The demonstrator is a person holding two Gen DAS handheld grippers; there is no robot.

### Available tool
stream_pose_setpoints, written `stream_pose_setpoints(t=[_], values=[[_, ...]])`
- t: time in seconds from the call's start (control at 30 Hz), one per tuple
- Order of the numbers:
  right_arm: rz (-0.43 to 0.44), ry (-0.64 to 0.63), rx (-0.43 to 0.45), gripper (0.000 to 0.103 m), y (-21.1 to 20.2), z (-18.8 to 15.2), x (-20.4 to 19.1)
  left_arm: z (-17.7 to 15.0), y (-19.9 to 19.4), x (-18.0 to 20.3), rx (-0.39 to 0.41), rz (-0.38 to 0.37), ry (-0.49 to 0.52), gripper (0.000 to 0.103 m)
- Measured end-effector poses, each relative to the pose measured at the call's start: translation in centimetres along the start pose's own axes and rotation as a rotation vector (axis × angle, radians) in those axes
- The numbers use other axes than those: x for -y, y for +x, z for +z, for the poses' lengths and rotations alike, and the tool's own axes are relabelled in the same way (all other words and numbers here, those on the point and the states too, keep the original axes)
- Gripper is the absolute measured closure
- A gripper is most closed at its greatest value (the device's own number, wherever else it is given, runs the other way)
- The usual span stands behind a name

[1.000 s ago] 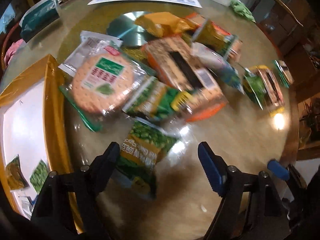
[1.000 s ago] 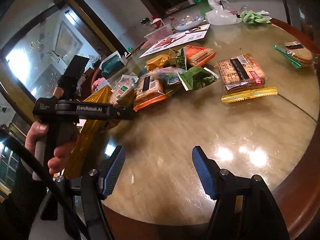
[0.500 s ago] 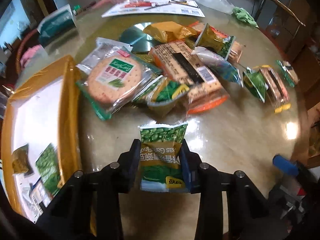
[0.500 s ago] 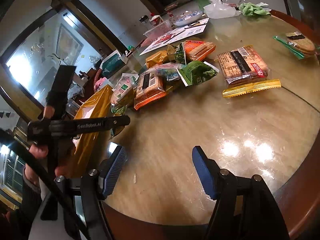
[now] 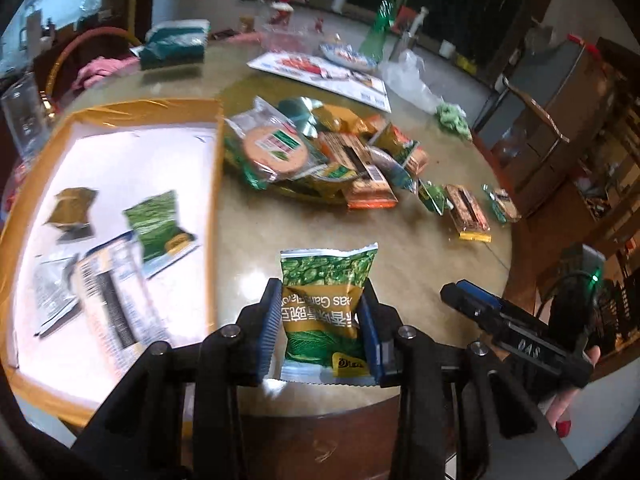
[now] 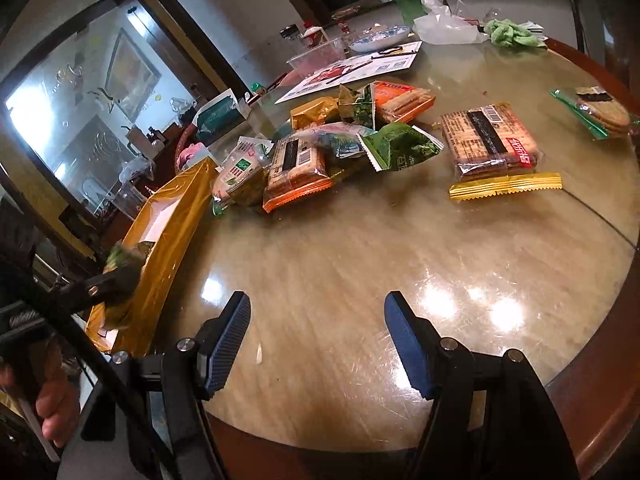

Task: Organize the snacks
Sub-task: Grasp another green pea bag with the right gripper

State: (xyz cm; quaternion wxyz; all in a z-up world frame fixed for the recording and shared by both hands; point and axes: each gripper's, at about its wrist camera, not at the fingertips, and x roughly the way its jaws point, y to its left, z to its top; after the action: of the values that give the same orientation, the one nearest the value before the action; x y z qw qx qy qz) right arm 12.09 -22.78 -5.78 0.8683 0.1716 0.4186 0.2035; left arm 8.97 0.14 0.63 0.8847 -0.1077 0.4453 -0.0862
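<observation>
My left gripper (image 5: 320, 320) is shut on a green pea snack packet (image 5: 326, 300), lifted off the table near its front edge, right of the gold-rimmed white tray (image 5: 216, 184). The tray holds a few packets, among them another green pea packet (image 5: 158, 224) and a gold packet (image 5: 72, 208). A pile of snacks (image 5: 320, 160) lies at mid table. In the right wrist view my right gripper (image 6: 316, 336) stands open over bare table with nothing between its fingers. There the held packet (image 6: 124, 258) shows at the left beside the tray (image 6: 172, 240), and the pile (image 6: 320, 152) lies beyond.
A cracker pack with a yellow edge (image 6: 492, 144) and a round biscuit pack (image 6: 596, 112) lie apart at the right. A printed sheet (image 6: 352, 68), white plastic bag (image 6: 444, 20), green cloth (image 6: 512, 32) and bowl (image 6: 380, 34) stand at the far side. The table's wooden rim (image 6: 592, 360) runs along the front.
My left gripper closed on the green pea packet, lifted it and swung left toward the tray. The right gripper stayed still and open.
</observation>
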Motion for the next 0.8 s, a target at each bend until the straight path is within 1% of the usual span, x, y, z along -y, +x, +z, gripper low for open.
stream_pose_setpoints(t=[0.07, 0.13, 0.17, 0.23, 0.3, 0.4, 0.43, 0.47, 0.5, 0.57, 0.6, 0.67, 0.73, 0.8], values=[[0.003, 0.017, -0.003, 0.033, 0.0, 0.2, 0.2, -0.3, -0.7, -0.7, 0.01, 0.007, -0.019, 0.064], [0.004, 0.023, -0.017, 0.033, 0.0, 0.9, 0.3, -0.5, -1.2, -1.3, 0.015, -0.002, -0.026, 0.064], [-0.002, 0.025, -0.011, 0.033, -0.1, 1.5, 0.2, -0.5, -1.5, -1.5, 0.018, -0.005, -0.03, 0.064], [-0.038, 0.017, 0.034, 0.033, -0.7, 3.6, 0.1, -0.5, -2.0, -2.0, 0.025, -0.014, -0.039, 0.064], [-0.079, 0.034, 0.054, 0.033, -0.6, 5.5, 0.3, -0.7, -2.5, -2.4, 0.044, -0.019, -0.049, 0.064], [-0.142, 0.067, 0.04, 0.034, 0.7, 7.8, 0.6, -1.2, -2.8, -2.8, 0.049, -0.024, -0.059, 0.064], [-0.182, 0.089, 0.014, 0.04, 1.9, 8.6, 0.9, -1.4, -3.0, -2.9, 0.049, -0.026, -0.063, 0.064], [-0.192, 0.106, -0.005, 0.049, 2.5, 8.8, 1.1, -1.4, -3.2, -3.0, 0.048, -0.023, -0.062, 0.064], [-0.209, 0.141, -0.035, 0.053, 3.6, 9.2, 1.5, -1.5, -3.3, -3.1, 0.05, -0.019, -0.062, 0.064], [-0.238, 0.212, -0.046, 0.054, 4.4, 9.6, 2.4, -1.7, -3.8, -3.6, 0.059, -0.015, -0.07, 0.064], [-0.268, 0.256, -0.042, 0.054, 4.7, 9.7, 2.9, -1.7, -3.9, -3.7, 0.062, -0.016, -0.073, 0.064], [-0.255, 0.317, -0.016, 0.054, 4.7, 9.9, 3.9, -2.1, -4.0, -4.1, 0.068, -0.01, -0.082, 0.064], [-0.28, 0.335, -0.002, 0.055, 4.8, 10.1, 4.1, -2.3, -3.8, -4.3, 0.058, -0.01, -0.085, 0.064], [-0.279, 0.337, -0.018, 0.057, 5.4, 10.3, 4.4, -2.4, -3.7, -4.5, 0.053, -0.007, -0.09, 0.064]])
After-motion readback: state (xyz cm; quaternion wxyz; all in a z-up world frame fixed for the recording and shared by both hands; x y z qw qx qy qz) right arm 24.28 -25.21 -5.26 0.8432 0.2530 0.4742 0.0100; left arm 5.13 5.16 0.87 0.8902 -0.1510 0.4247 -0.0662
